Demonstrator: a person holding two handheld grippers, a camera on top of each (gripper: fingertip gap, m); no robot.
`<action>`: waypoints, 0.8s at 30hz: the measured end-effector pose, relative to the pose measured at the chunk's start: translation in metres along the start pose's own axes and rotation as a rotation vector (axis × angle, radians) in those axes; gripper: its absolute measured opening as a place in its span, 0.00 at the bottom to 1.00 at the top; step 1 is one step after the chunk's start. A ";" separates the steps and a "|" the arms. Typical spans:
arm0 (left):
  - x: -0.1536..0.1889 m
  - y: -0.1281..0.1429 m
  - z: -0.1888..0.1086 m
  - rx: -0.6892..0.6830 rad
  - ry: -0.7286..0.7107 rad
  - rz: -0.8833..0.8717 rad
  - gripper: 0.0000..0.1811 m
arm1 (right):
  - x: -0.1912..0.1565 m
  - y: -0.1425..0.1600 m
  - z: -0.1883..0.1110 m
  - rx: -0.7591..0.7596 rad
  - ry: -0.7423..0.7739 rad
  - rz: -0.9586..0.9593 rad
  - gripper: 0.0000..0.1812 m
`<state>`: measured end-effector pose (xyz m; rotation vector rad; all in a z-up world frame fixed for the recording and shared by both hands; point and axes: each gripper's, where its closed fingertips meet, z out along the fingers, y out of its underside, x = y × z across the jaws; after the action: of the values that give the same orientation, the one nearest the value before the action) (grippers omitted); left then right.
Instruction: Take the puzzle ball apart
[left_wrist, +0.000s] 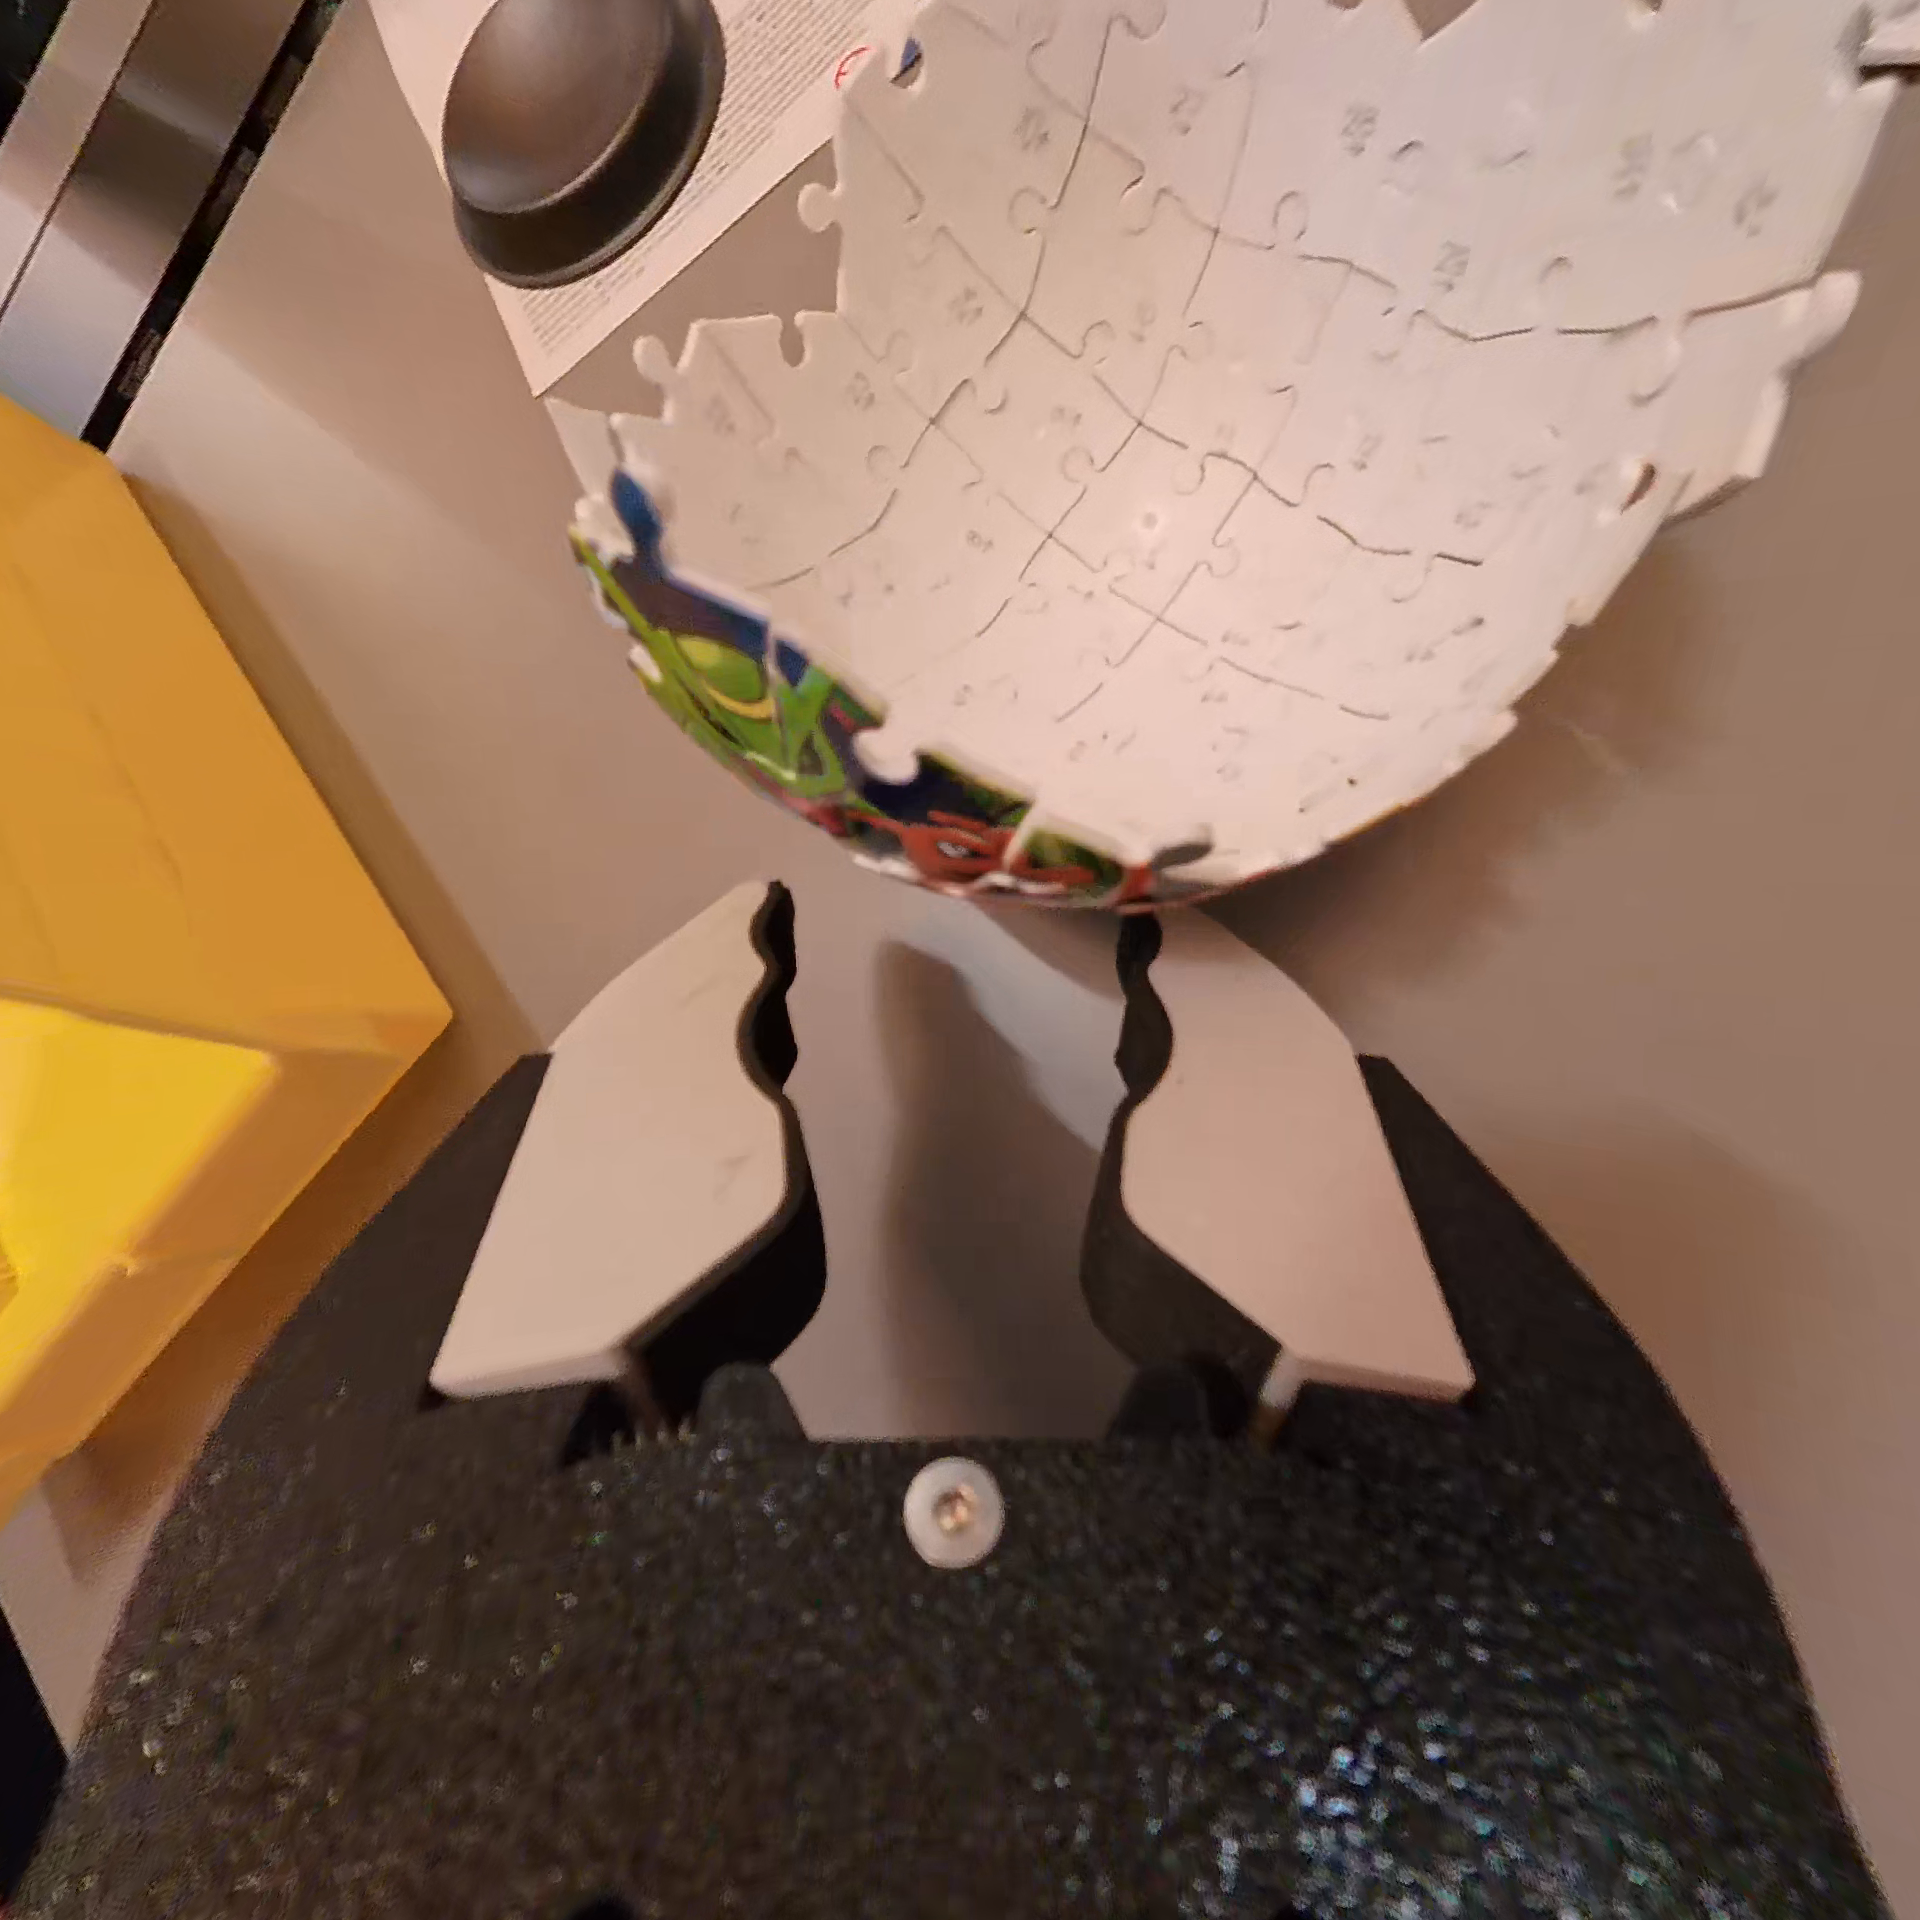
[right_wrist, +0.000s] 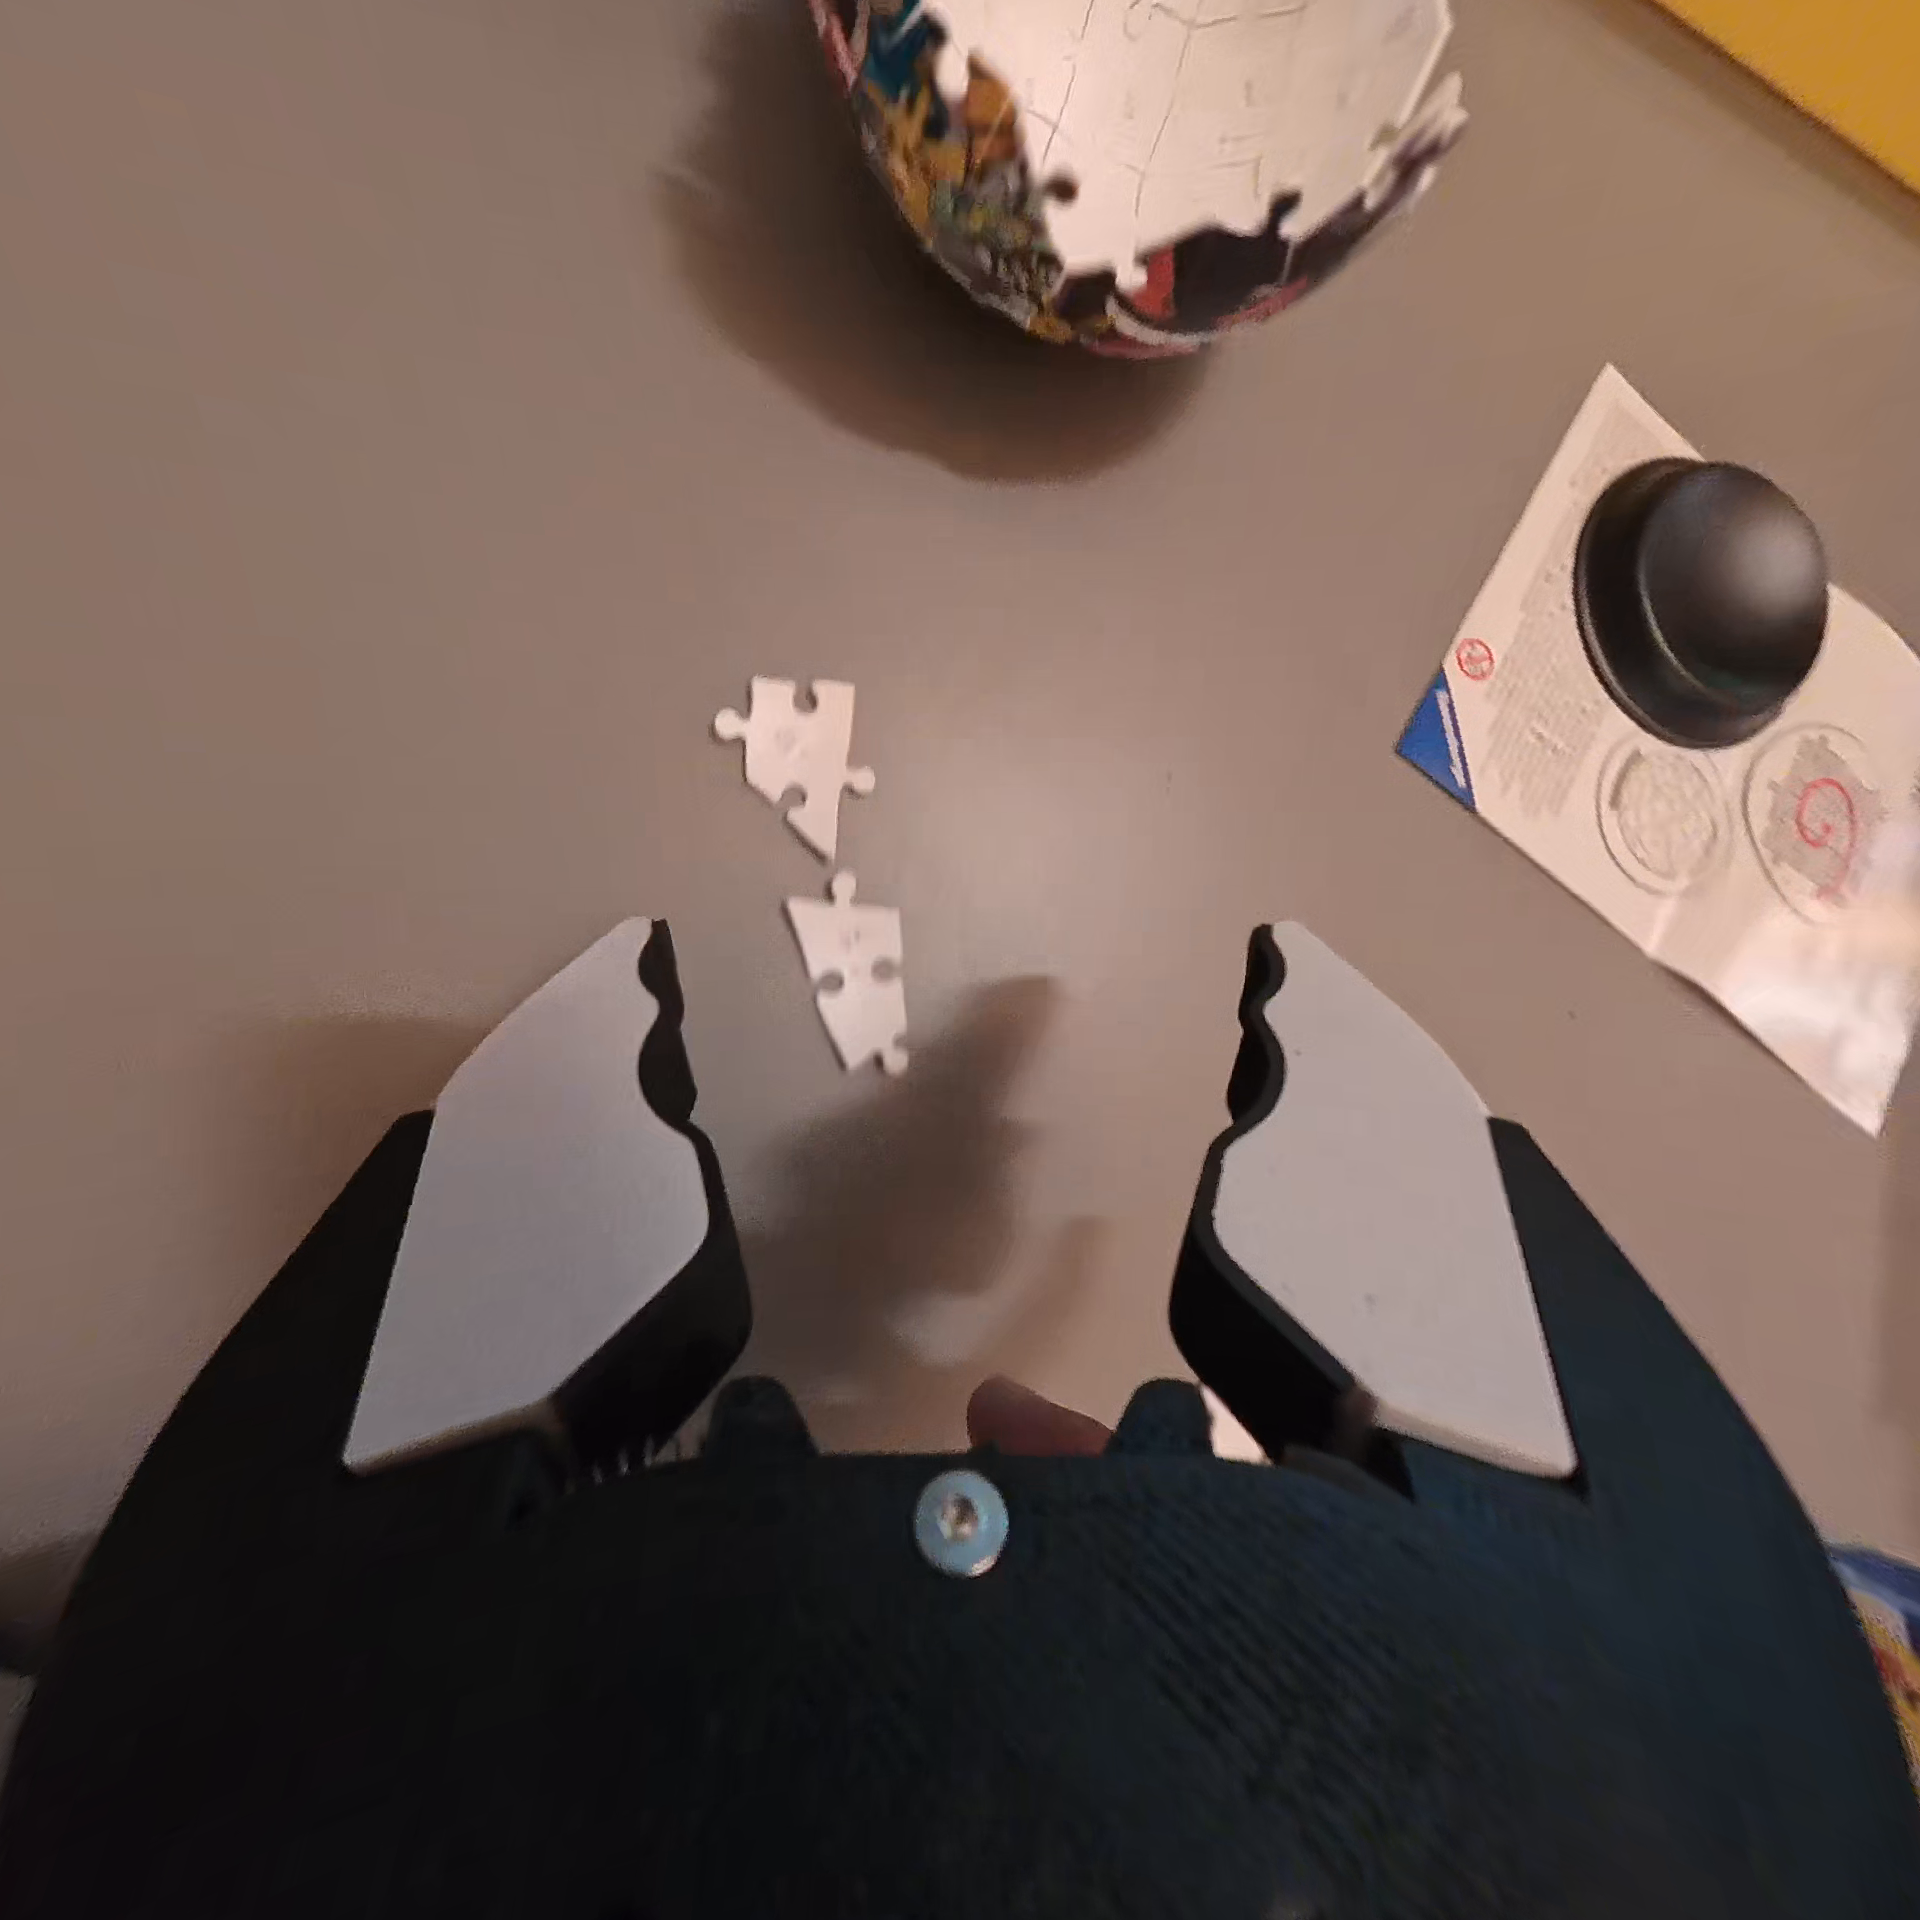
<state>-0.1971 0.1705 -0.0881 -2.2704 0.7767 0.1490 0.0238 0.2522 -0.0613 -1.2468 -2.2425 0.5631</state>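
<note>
The puzzle ball (left_wrist: 1195, 499) is an open half shell, white inside and printed in bright colours outside, with a jagged rim. It lies on the grey table just ahead of my left gripper (left_wrist: 956, 914), which is open and empty with its right fingertip close under the shell's lower edge. In the right wrist view the shell (right_wrist: 1153, 156) is at the top, far from my right gripper (right_wrist: 961, 945), which is open and empty. Two loose white puzzle pieces (right_wrist: 805, 764) (right_wrist: 852, 982) lie on the table between and just ahead of the right fingers.
A black round stand (left_wrist: 582, 135) sits on a white printed leaflet (left_wrist: 748, 166) beyond the shell; both also show at the right of the right wrist view, the stand (right_wrist: 1704, 603) on the leaflet (right_wrist: 1558, 748). A yellow box (left_wrist: 156, 883) stands at the left. Spacing between my two grippers at the tips: around 25 cm.
</note>
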 end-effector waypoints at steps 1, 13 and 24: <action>0.000 0.001 -0.001 0.002 -0.007 -0.007 0.32 | 0.000 0.006 -0.007 0.005 0.019 -0.003 0.57; 0.007 0.017 -0.018 -0.039 -0.095 -0.107 0.32 | -0.005 0.031 -0.009 0.082 0.020 -0.029 0.50; 0.064 -0.020 -0.088 0.134 -0.177 -0.244 0.31 | -0.010 -0.003 0.025 0.142 -0.024 -0.023 0.42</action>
<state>-0.1439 0.0913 -0.0318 -2.1696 0.4021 0.1747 0.0113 0.2396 -0.0812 -1.1468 -2.1915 0.7187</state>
